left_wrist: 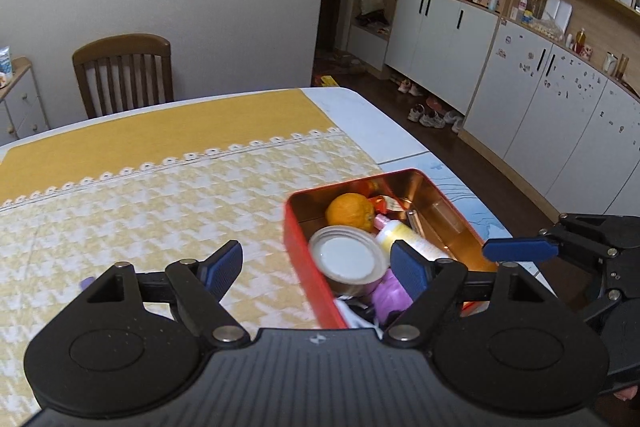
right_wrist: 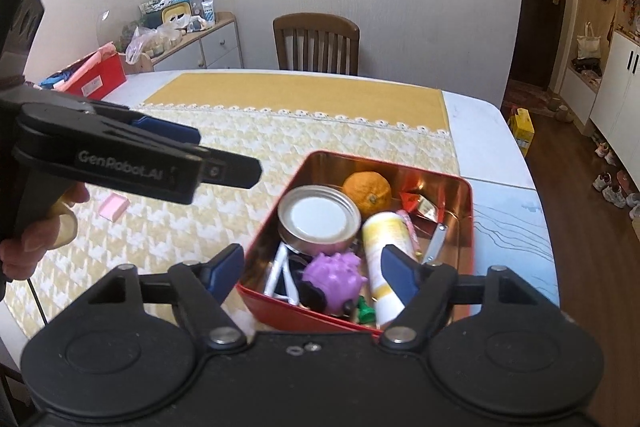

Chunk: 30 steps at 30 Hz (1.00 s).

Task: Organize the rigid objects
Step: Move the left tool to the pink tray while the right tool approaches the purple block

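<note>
— Red tin (right_wrist: 460,223) sits at the near right corner of the table (right_wrist: 476,131), already holding the orange (right_wrist: 367,193), the can (right_wrist: 318,223), the yellow bottle (right_wrist: 390,251) and the purple spiky toy (right_wrist: 336,277). Both my tongs are spread with nothing between the pads: right gripper (right_wrist: 312,273) hangs over the tin's near end, left gripper (left_wrist: 316,269) straddles its left wall.

— What's left, as you judge it?

— A pink block (right_wrist: 114,207) lies alone on the yellow cloth (right_wrist: 280,95), well left of the tin. I'd send the left gripper; it's nearer.

— How?

— Come down steeply and close across the block's short sides, since it lies flat and low. Then set it in the gap by the far wall.

— Obstacles?

— The other gripper, mostly. They're close together over the tin, so I'd pull the right one back first. The chair (right_wrist: 316,43) and cabinet (right_wrist: 208,43) are well clear.
</note>
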Motion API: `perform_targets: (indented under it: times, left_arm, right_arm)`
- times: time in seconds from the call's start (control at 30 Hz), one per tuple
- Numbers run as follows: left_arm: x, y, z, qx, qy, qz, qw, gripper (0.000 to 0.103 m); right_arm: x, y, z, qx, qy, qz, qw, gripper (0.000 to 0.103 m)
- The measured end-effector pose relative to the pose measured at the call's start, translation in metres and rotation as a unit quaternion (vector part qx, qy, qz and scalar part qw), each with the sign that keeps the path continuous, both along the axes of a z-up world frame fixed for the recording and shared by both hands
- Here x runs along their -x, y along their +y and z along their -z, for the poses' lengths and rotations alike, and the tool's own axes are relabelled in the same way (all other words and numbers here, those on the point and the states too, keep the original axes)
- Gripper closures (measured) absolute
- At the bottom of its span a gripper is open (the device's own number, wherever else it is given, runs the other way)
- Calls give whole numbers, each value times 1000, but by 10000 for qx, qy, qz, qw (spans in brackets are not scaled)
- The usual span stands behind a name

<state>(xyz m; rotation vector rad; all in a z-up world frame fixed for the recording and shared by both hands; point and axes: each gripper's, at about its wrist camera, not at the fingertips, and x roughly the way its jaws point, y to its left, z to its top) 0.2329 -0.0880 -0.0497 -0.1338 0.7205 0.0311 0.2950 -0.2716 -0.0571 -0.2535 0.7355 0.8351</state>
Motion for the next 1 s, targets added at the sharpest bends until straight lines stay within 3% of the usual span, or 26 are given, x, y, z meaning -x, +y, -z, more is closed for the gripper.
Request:
perform_targets:
  times: [0.4, 0.63, 1.0]
  left_arm:
    - [50, 57, 2, -153, -64, -219, 9996, 18]
    - [82, 95, 12, -409, -151, -570, 9974, 18]
    - [108, 149, 43, -395, 73, -1134, 9927, 18]
  right_arm:
    - [30, 41, -10, -268, -148, 156, 9994, 1]
    - [41, 77, -11, -419, -105, 183, 9989, 0]
    - [47, 152, 1, -294, 92, 47, 9995, 0]
